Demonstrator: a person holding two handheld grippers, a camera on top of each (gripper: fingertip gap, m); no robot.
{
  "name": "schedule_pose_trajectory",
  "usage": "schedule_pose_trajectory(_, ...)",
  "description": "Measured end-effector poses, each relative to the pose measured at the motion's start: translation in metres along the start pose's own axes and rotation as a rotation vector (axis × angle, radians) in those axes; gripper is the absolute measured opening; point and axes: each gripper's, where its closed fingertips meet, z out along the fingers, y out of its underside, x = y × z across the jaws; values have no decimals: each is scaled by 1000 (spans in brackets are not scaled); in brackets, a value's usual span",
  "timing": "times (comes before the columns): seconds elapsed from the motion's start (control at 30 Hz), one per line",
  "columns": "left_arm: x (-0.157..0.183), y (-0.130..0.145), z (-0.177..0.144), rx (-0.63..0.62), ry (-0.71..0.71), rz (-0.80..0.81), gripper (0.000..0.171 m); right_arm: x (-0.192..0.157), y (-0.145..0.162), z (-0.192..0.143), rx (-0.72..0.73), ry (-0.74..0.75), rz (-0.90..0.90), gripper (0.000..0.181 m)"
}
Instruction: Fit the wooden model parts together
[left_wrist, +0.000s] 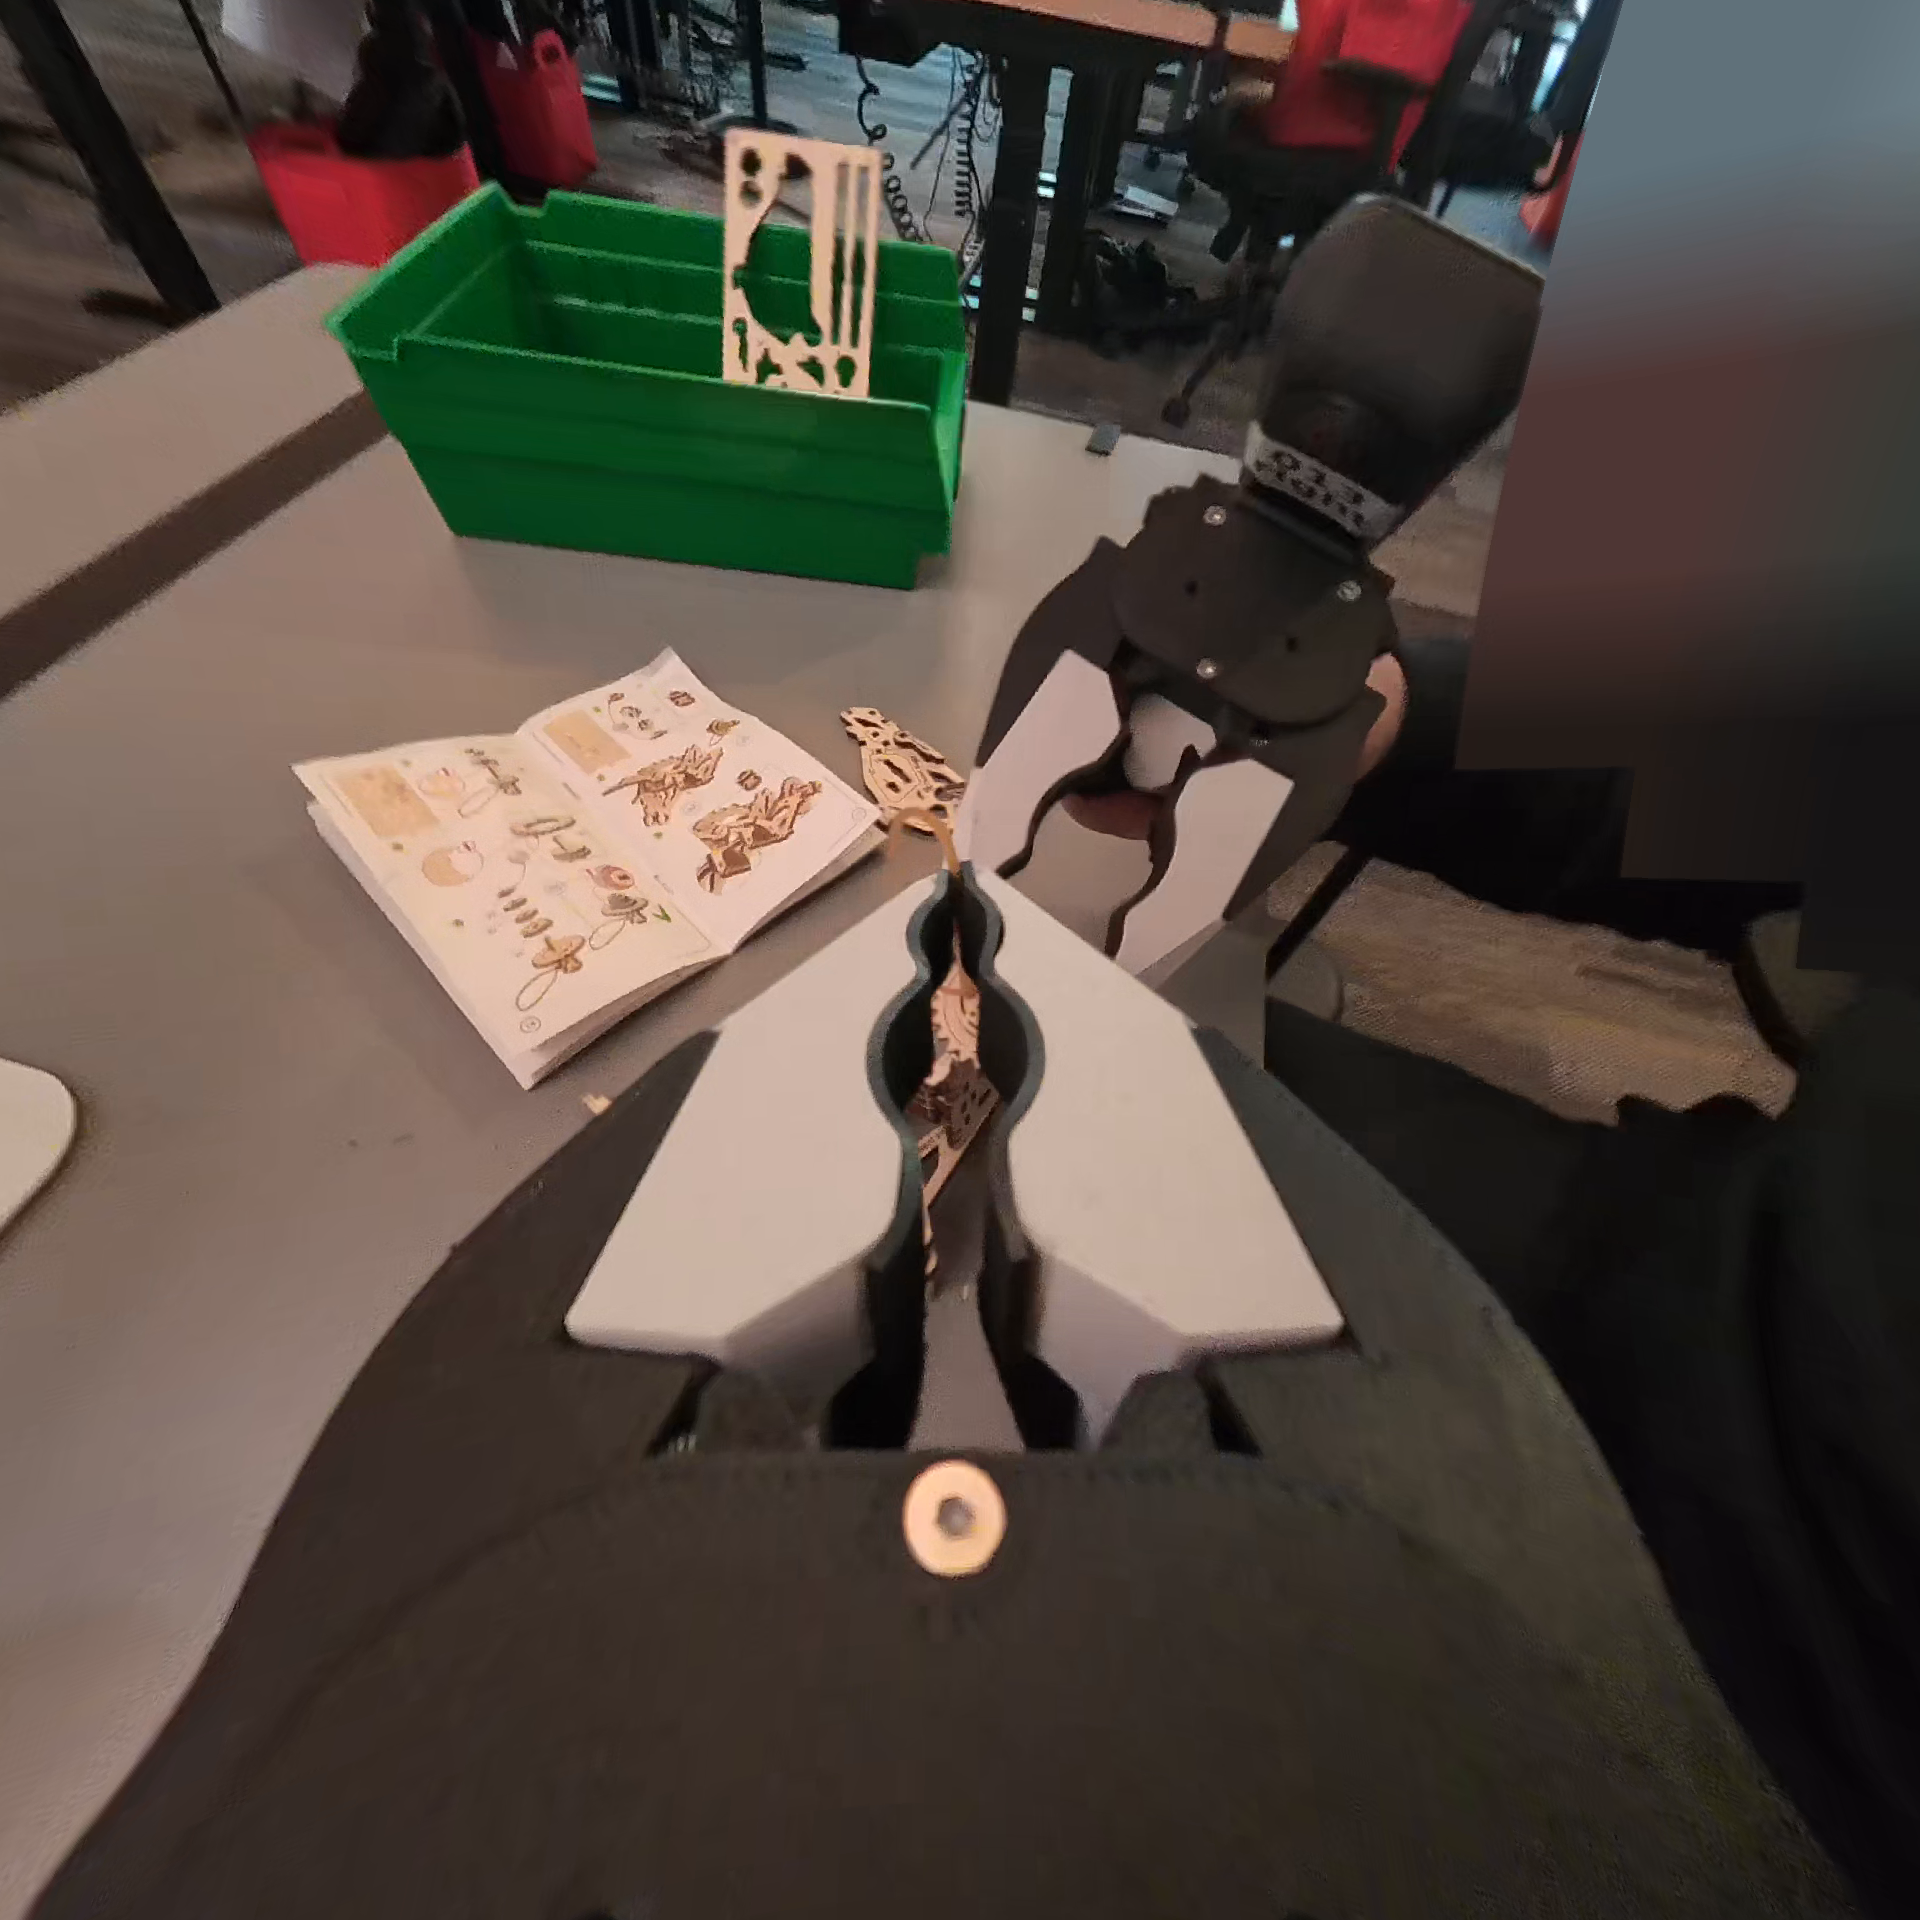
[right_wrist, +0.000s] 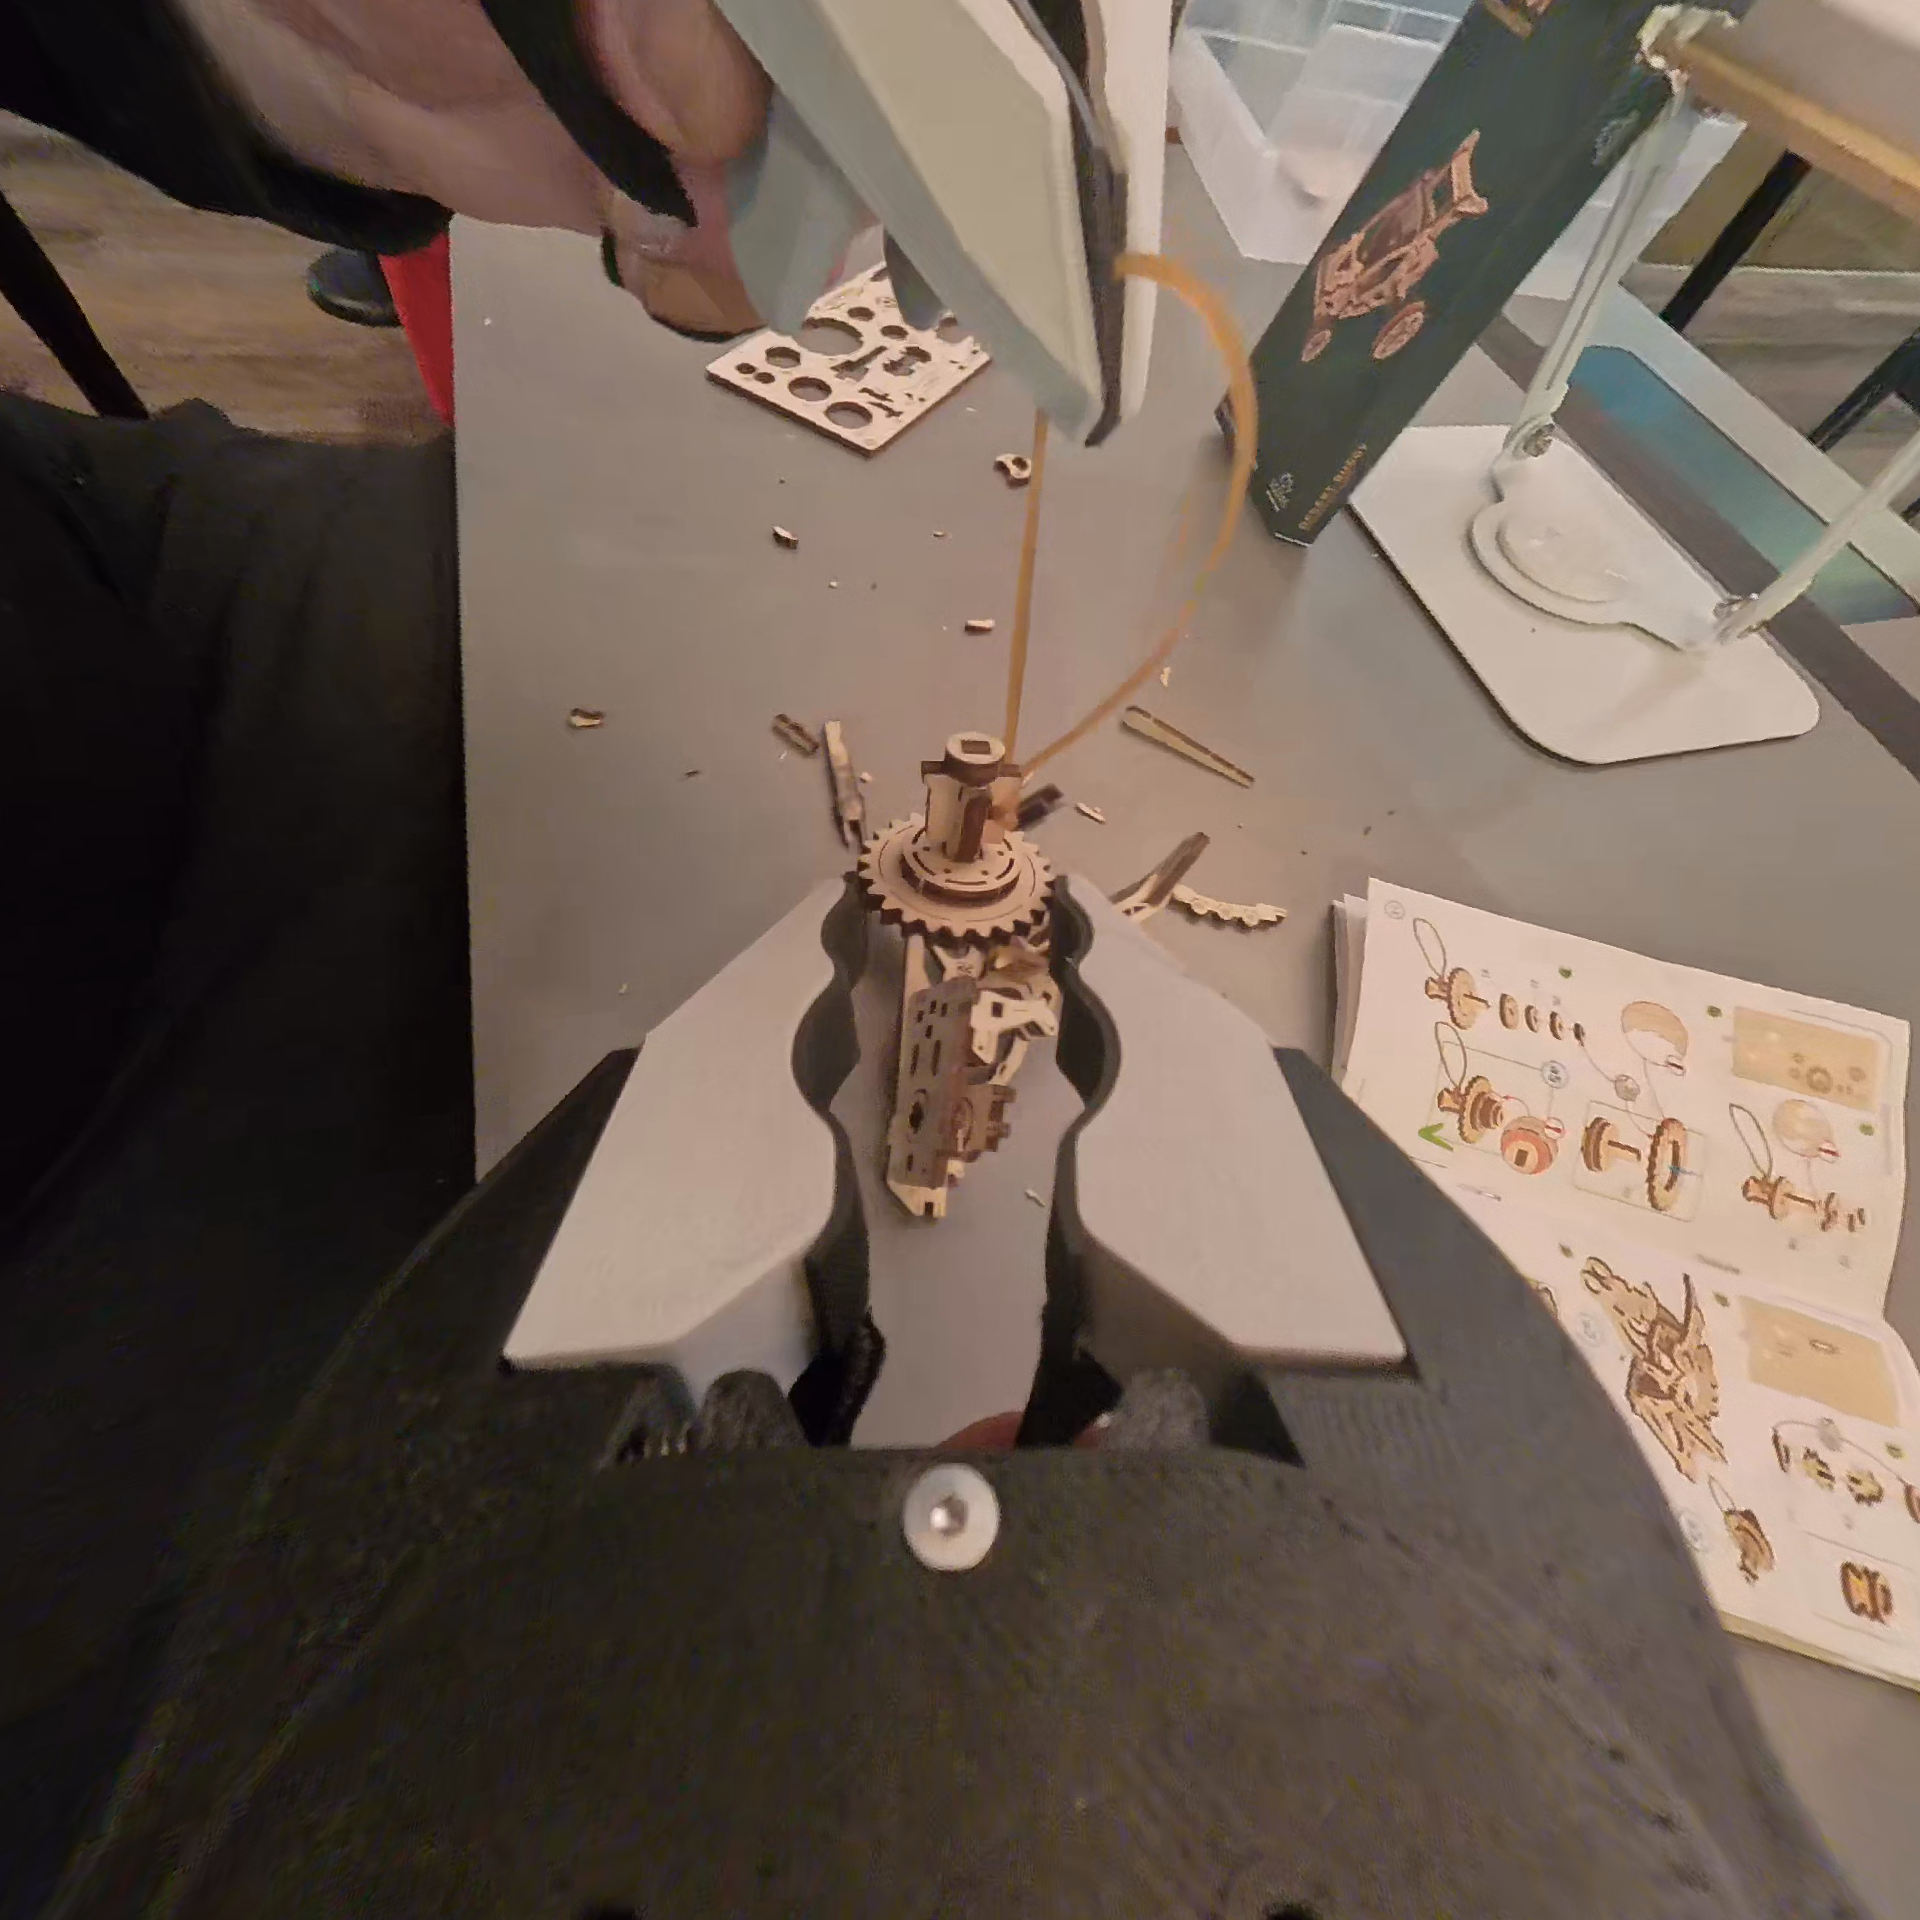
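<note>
My right gripper (right_wrist: 956, 920) is shut on a wooden gear assembly (right_wrist: 951, 883), a toothed wheel with a spindle on top and a frame hanging below it, held above the grey table (right_wrist: 644, 644). My left gripper (left_wrist: 951, 883) is shut on a tan rubber band (left_wrist: 928, 828). In the right wrist view it comes in from the top (right_wrist: 1101, 416), and the rubber band (right_wrist: 1236, 447) loops down from it to the spindle. Part of the assembly shows through the gap between the left fingers (left_wrist: 951, 1081). The right gripper (left_wrist: 1060, 904) also shows at the right of the left wrist view.
An open instruction booklet (left_wrist: 582, 842) (right_wrist: 1621, 1195) lies on the table. A green bin (left_wrist: 665, 416) holds a punched wooden sheet (left_wrist: 800, 265). Another punched sheet (right_wrist: 852, 358), a dark box (right_wrist: 1382, 281), a white lamp base (right_wrist: 1621, 592), loose wooden parts (right_wrist: 1184, 743) and scraps lie around. There is about 8 cm between the tips of the two grippers.
</note>
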Motion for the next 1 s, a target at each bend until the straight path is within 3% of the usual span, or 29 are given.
schedule_pose_trajectory(0.2, -27, 14, 5, 13, 39, -182, 0, 12, 10, 10, -14, -26, 84, 32)
schedule_pose_trajectory(0.77, -30, 48, 12, -50, 89, -245, 0, 13, 36, 33, -277, -13, -9, 39)
schedule_pose_trajectory(1.0, -26, 50, 15, -57, 110, -253, 0, 14, 8, 21, -199, 95, -138, 30)
